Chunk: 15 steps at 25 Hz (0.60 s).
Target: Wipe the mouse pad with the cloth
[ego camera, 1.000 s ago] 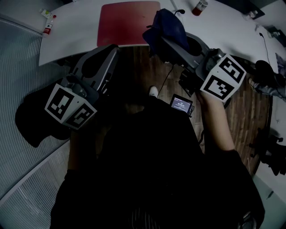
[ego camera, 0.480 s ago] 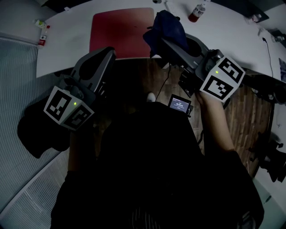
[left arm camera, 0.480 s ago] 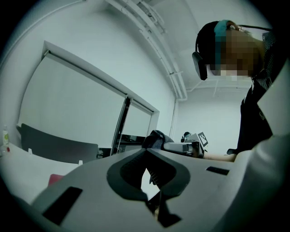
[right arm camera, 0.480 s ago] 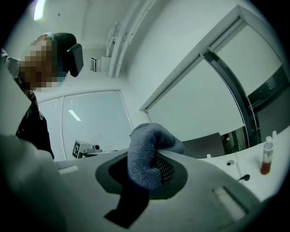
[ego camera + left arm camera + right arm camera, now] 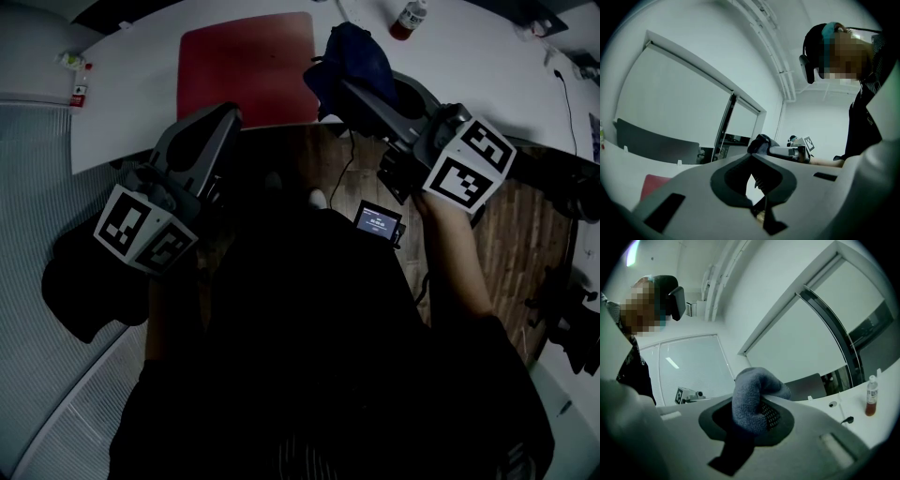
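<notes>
The big white table is in front of me. The red mouse pad lies flat on it. My right gripper is pinched tight on the dark blue cloth. The cloth is bunched up just beside the right edge of the pad, and I think it is not on the pad yet. My left gripper is near the front edge of the pad, with its jaws together and nothing in them.

To do this well, I should bring the cloth down flat on the pad. Then I should push it across in long rows, and my left gripper can hold the pad so it will not slide.

I count one table, one pad, one cloth and two grippers. There is one small bottle far right and a second small bottle far left
</notes>
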{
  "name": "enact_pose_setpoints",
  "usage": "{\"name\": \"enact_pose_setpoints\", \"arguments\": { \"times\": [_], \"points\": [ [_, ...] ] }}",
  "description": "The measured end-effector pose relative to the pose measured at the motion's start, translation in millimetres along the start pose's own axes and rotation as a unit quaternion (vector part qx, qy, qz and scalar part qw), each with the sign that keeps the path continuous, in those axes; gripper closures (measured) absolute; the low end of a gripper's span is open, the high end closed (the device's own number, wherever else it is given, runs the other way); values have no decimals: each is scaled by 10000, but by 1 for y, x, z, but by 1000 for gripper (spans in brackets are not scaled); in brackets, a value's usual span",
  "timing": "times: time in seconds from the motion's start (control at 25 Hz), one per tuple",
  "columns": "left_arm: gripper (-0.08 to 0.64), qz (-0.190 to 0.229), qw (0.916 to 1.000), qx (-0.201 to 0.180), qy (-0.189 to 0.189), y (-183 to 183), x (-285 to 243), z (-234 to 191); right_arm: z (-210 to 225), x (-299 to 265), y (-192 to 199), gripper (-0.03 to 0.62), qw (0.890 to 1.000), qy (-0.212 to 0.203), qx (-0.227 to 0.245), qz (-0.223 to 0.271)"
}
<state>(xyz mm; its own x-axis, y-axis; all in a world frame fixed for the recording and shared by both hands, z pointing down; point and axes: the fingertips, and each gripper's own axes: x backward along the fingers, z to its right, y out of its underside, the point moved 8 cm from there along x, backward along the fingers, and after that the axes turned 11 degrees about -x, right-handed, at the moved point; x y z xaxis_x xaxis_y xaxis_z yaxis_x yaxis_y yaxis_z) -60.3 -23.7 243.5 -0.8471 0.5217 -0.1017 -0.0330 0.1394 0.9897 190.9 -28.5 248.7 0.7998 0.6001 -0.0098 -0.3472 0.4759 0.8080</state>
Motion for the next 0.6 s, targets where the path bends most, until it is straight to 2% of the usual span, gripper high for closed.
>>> {"name": "enact_pose_setpoints", "arguments": {
  "times": [0.16, 0.2, 0.32, 0.36, 0.52, 0.6],
  "points": [
    [552, 13, 10000, 46, -36, -11, 92, 28, -94, -10, 32, 520, 10000, -12, 49, -36],
    [552, 33, 10000, 42, 19, -14, 91, 25, -97, -11, 29, 520, 10000, 30, 79, -8],
    [552, 56, 9996, 24, 278, -22, 10, -17, -42, -10, -13, 520, 9994, 291, 155, 116],
    [552, 71, 9994, -9, 339, -29, -4, -26, -35, -11, -24, 520, 9992, 341, 174, 151],
    [552, 172, 9987, -210, 440, -78, 23, -27, -81, -19, -44, 520, 9989, 365, 221, 200],
    [552, 167, 9984, -220, 492, -85, 29, -43, -85, -35, -50, 520, 9987, 399, 247, 216]
  ]
}}
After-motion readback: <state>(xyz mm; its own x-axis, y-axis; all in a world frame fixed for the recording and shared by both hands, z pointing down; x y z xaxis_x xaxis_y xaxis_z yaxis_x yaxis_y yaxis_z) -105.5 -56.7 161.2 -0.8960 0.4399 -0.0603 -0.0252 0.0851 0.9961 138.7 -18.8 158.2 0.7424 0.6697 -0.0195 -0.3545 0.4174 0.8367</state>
